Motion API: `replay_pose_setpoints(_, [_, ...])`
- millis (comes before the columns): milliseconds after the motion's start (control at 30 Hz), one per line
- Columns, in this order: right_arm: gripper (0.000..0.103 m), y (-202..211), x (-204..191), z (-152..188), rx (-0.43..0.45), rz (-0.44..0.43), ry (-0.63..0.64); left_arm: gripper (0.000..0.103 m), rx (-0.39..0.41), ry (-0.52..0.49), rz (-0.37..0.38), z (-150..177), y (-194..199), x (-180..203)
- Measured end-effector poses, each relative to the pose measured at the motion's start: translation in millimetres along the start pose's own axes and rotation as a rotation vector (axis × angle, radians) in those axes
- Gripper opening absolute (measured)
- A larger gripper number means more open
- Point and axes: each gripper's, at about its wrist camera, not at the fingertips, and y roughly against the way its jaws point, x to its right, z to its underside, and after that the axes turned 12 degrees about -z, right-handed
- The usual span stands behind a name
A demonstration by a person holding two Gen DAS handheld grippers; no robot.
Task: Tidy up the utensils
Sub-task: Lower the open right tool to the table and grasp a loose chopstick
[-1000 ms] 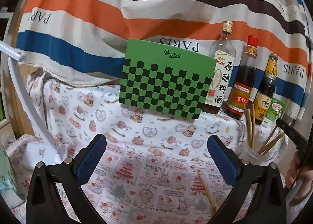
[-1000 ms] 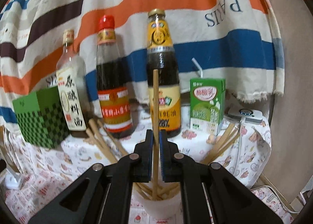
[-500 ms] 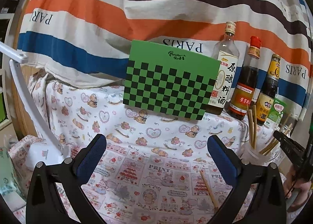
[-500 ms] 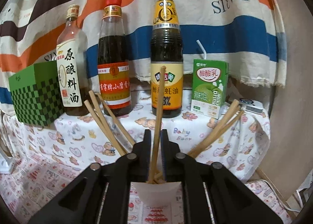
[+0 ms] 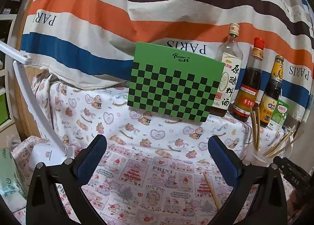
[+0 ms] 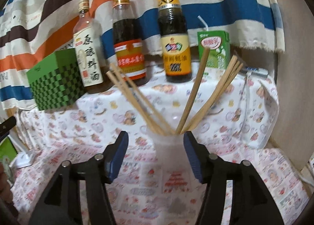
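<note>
A translucent white cup [image 6: 168, 146] holds several wooden chopsticks [image 6: 137, 99], splayed left and right. One chopstick [image 6: 194, 91] leans free in the cup. My right gripper [image 6: 156, 137] is low in front of the cup. Its jaws are opening, with the cup's top between the fingertips and no pad pressing on it. In the left wrist view the cup [image 5: 257, 155] stands at the far right, with the right gripper [image 5: 290, 172] beside it. My left gripper [image 5: 157, 142] hangs open and empty over the printed cloth. A single chopstick [image 5: 211, 190] lies on the cloth near its right finger.
On a raised, cloth-covered ledge stand a green checkered box [image 5: 174, 85], three sauce bottles [image 6: 127, 38] and a green drink carton [image 6: 214, 48]. A striped cloth hangs behind. A white lamp arm and base [image 5: 42, 154] stand at the left.
The right gripper was shut on an upright chopstick; its jaws have spread and the chopstick now leans in the cup. The right gripper has sunk lower. The left gripper has stayed put.
</note>
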Motion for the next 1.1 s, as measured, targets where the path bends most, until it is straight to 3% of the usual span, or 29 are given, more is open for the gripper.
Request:
replay_pose_setpoints(133, [0.065,1,-7,7,-0.04,-0.061,-0.013,0.102,0.002,-0.034,-0.055,3,0,6])
replay_pose_setpoints(300, [0.066,-8,-14,20,-0.141,-0.111,-0.022,0.102,0.004,-0.086,-0.066,9,1,18])
replay_pose_setpoints(400, [0.066,-13,-21,30,-0.189,-0.137,-0.008,0.102,0.016,-0.025,-0.121,11,6,12])
replay_pose_setpoints(467, [0.066,-17,-27,39,-0.242,-0.198,-0.016,0.102,-0.006,0.042,-0.114,9,6,2])
replay_pose_setpoints(633, [0.066,-29,-51,59,-0.387,-0.213,0.046,0.102,-0.067,0.121,-0.095,8,-2,-14])
replay_pose_setpoints(833, [0.053,-40,-64,77,-0.492,-0.201,0.099,0.102,-0.042,0.048,-0.126,11,0,-2])
replay_pose_setpoints(1100, [0.044,-45,-68,85,-0.528,-0.182,0.118,0.102,-0.094,-0.001,-0.103,17,-5,9])
